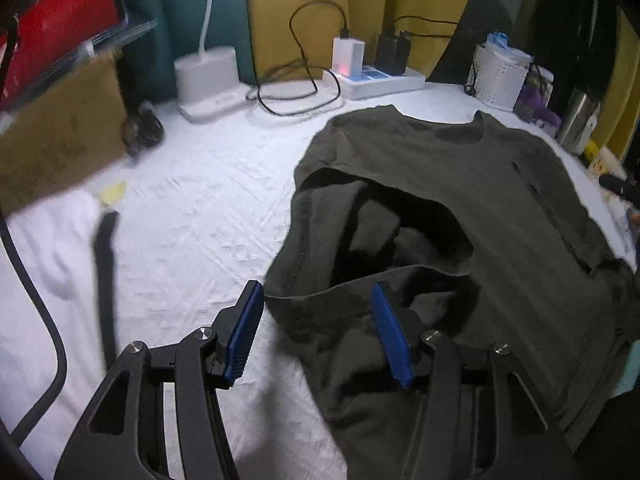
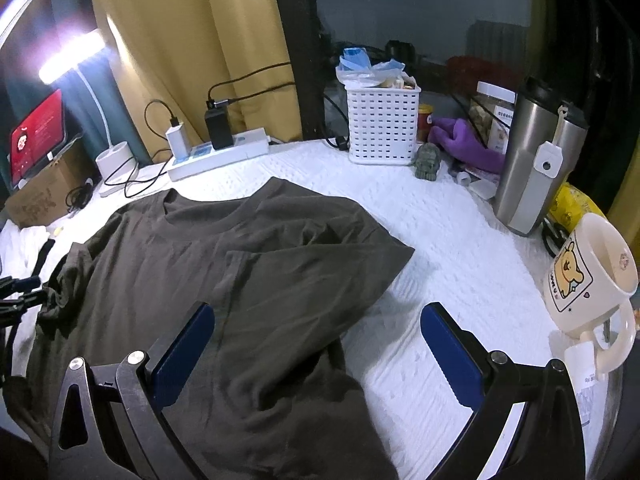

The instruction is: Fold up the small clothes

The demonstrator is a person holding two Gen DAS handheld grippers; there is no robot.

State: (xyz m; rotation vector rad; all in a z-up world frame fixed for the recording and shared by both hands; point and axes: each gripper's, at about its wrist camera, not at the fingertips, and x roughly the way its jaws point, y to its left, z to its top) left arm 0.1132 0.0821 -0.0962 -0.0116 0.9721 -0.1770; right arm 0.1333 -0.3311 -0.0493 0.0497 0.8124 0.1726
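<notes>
Desk (image 2: 460,216) has a white textured cover; dark olive t-shirt (image 2: 248,264) lies mid-desk, collar toward the yellow curtain (image 2: 192,40), left sleeve folded over. Power strip (image 2: 224,152), lit lamp (image 2: 72,56), white basket (image 2: 382,124), steel tumbler (image 2: 532,160), bear mug (image 2: 592,276) along the edges. Left hand-held gripper (image 1: 320,336) spread, nothing pinched; right hand-held gripper (image 2: 316,344) spread wide over the shirt edge.

mug (image 2: 588,276): cartoon bear picture, the small letters beside it too small to read
jar (image 2: 493,120): label with characters, not readable
red screen (image 2: 38,136): white lines of text, too blurred
cardboard box (image 2: 38,200): faint print, unreadable
</notes>
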